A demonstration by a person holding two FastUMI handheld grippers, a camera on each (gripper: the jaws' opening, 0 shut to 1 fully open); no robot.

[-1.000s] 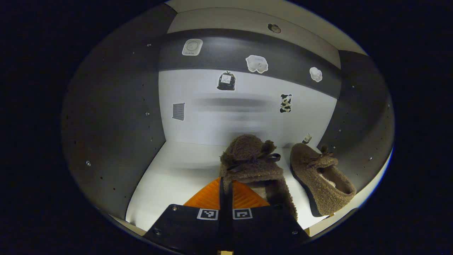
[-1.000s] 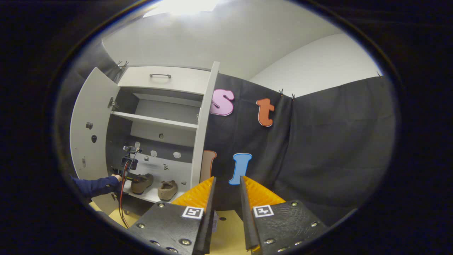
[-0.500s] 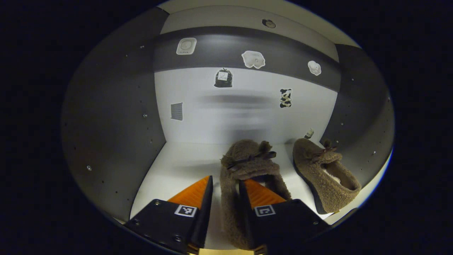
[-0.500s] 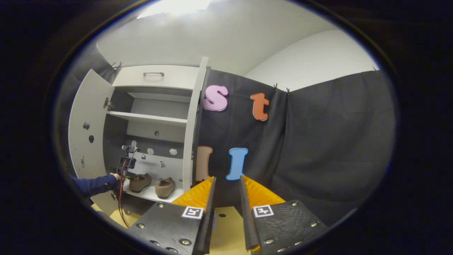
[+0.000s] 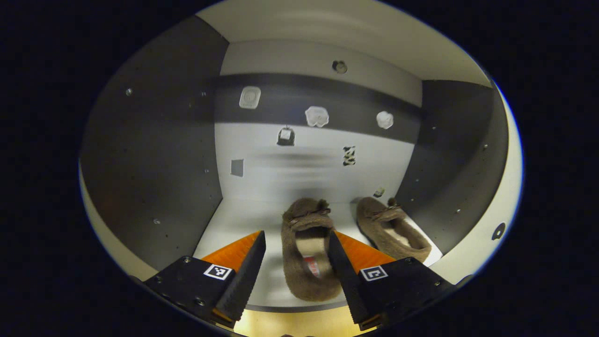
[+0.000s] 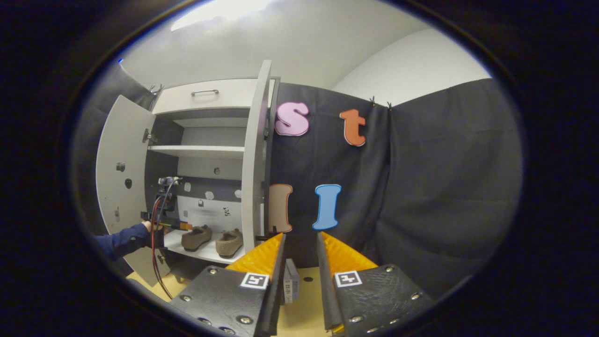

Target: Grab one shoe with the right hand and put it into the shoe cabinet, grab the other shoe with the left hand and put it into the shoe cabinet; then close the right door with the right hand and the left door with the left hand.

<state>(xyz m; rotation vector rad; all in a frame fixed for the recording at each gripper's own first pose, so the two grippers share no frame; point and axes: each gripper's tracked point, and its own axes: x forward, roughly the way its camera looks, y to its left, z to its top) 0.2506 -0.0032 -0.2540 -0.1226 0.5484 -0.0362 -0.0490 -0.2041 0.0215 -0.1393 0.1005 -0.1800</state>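
Observation:
Two brown fuzzy slippers lie side by side on the white lower shelf (image 5: 234,220) of the shoe cabinet. In the left gripper view one slipper (image 5: 304,276) lies between the spread fingers of my left gripper (image 5: 295,236), which is open and clear of it. The other slipper (image 5: 390,229) lies to its right by the dark side wall. From the right gripper view the cabinet (image 6: 206,150) is farther off with both slippers (image 6: 196,236) (image 6: 229,241) inside. My right gripper (image 6: 300,238) is open, holding nothing, in front of the black cloth.
Both doors are open: the left door (image 6: 121,154) swung wide, the right door (image 6: 255,154) edge-on. A sleeved hand (image 6: 126,238) holds the left gripper (image 6: 175,225) at the shelf. A drawer with a handle (image 6: 204,92) tops the cabinet. A small box (image 6: 290,283) lies on the yellow floor.
My left gripper opened, let go of the slipper on the shelf and drew back toward the cabinet's front. The right gripper turned slightly, so the right door now appears edge-on.

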